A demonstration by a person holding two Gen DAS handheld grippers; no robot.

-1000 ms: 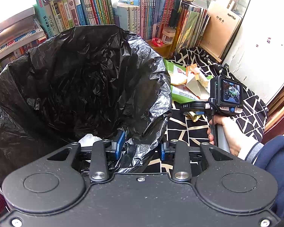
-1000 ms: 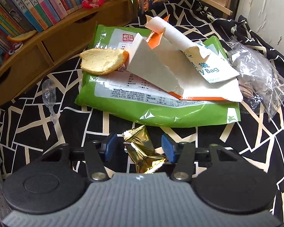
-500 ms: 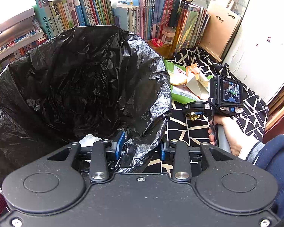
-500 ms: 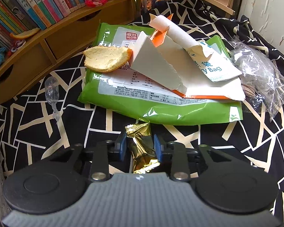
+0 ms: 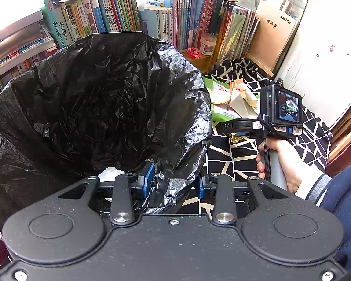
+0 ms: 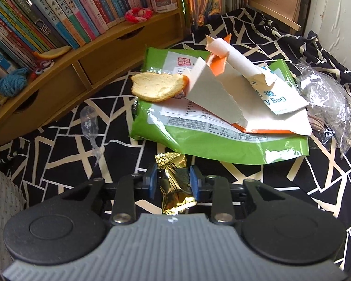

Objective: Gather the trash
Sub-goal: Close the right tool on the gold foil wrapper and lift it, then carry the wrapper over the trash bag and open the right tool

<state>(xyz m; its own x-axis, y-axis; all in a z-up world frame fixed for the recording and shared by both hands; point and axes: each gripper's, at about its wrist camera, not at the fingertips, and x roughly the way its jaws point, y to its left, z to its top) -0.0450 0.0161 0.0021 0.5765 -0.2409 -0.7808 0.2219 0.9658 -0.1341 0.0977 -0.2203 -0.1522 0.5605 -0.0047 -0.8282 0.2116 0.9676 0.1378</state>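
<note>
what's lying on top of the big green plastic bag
On the green plastic bag lie a piece of orange peel, torn white-and-orange cardboard and a white printed paper bag. Whatever is beneath the cardboard stays hidden.

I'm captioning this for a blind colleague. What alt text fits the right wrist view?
The right claw grips a crumpled gold foil wrapper above a black-and-white patterned cloth. Behind it a green snack bag carries torn white card and a piece of orange peel, with a wooden bookshelf to the left.
</note>
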